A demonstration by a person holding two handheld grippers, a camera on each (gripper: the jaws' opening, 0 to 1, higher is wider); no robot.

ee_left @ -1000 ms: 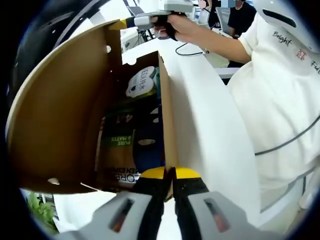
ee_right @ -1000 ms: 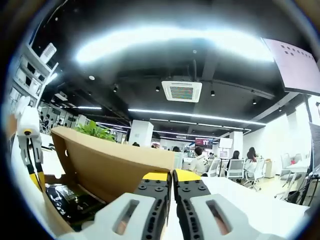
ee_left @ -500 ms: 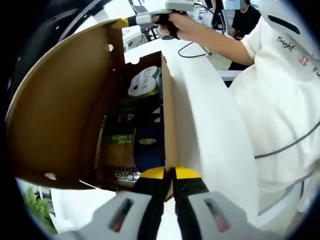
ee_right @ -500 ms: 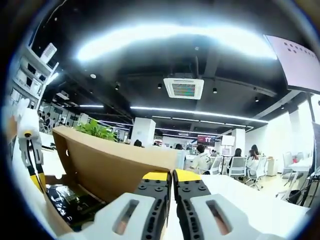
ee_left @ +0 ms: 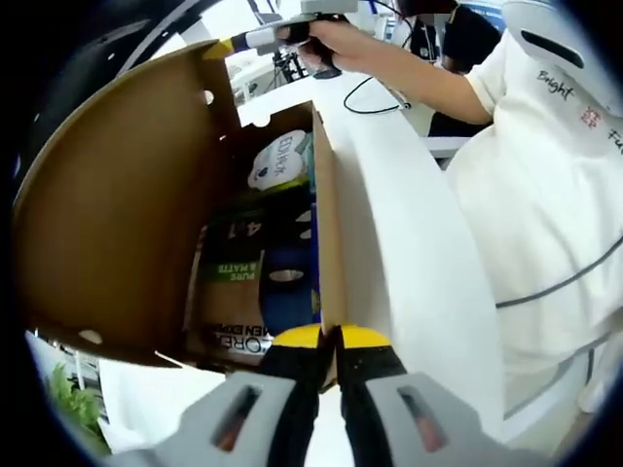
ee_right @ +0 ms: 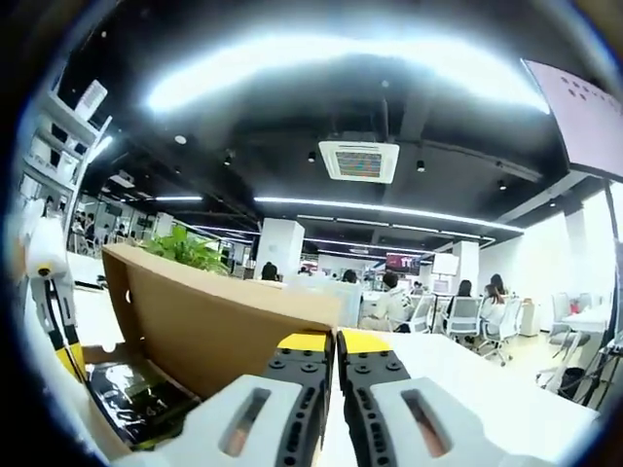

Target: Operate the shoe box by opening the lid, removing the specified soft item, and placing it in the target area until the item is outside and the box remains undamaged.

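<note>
Inside the shoe box (ee_left: 292, 243), whose lid (ee_left: 117, 204) stands raised to the left in the left gripper view, lie several packets: a white pouch (ee_left: 277, 161) at the far end, a green and brown pack (ee_left: 229, 292) nearer the camera, and a dark blue item (ee_left: 289, 282) beside it against the right wall. Which of these is the soft item I cannot tell; nothing is out of the box yet.

Over the last second the lid has swung slightly further back, and the right gripper (ee_left: 263, 39), held in the person's hand (ee_left: 336, 39) at the lid's far corner, has shifted with it. I judge the opening step nearly done, with removal to follow.

The left gripper (ee_left: 329, 336) has its fingers closed together on the box's near right wall edge, seemingly steadying it. The right gripper (ee_right: 336, 342) shows its fingers pressed together at the brown cardboard edge; they appear to pinch the lid. The box rests on a white table (ee_left: 409, 253).
</note>
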